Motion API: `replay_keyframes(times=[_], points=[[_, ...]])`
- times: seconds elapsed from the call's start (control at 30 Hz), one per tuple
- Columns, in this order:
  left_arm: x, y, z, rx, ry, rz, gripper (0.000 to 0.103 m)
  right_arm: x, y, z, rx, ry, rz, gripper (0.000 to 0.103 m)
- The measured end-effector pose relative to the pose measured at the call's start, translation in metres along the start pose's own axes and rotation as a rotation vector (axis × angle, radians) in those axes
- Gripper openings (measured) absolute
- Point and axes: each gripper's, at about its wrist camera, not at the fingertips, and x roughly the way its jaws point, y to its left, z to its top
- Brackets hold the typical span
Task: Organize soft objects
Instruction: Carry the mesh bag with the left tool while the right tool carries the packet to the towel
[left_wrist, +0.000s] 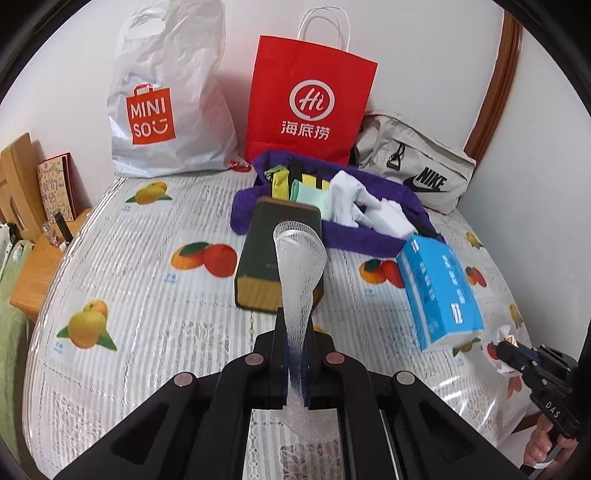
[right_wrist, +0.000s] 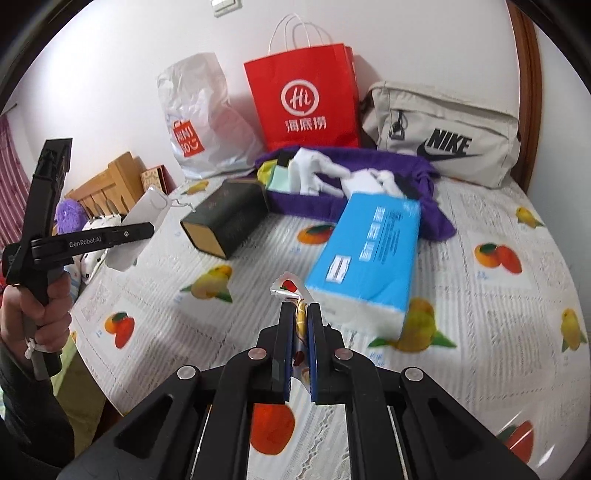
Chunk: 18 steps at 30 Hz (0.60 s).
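Observation:
My left gripper (left_wrist: 294, 354) is shut on a white foam net sleeve (left_wrist: 300, 266) that stands up above the table; the sleeve also shows in the right wrist view (right_wrist: 142, 229). My right gripper (right_wrist: 298, 321) is shut on a small crumpled fruit-print wrapper (right_wrist: 286, 288); it also shows in the left wrist view (left_wrist: 498, 341). A blue tissue pack (right_wrist: 364, 254) lies on the table just ahead of the right gripper. A purple towel (left_wrist: 369, 243) holds white gloves (left_wrist: 365, 206) and green and yellow cloths (left_wrist: 291, 184).
A dark green box (left_wrist: 269, 254) lies in front of the towel. At the back wall stand a white Miniso plastic bag (left_wrist: 166, 103), a red paper bag (left_wrist: 310, 96) and a beige Nike bag (left_wrist: 413, 166). Wooden furniture (left_wrist: 22, 192) is at the left edge. The table (left_wrist: 129, 258) has a fruit-print cover.

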Motion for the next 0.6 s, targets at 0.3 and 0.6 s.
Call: replay_keyframes(times=[0.3,0.6], points=[[0.004,-0.007,0.036,-0.019,-0.022,-0.009,0.005,0.002,-0.017,0.046,-0.003,-0.034,-0.016,0.007],[0.024,-0.011,0.081,0.007,-0.006,-0.007,0.005,0.023,-0.029,0.098,-0.006,-0.059,-0.023,0.007]])
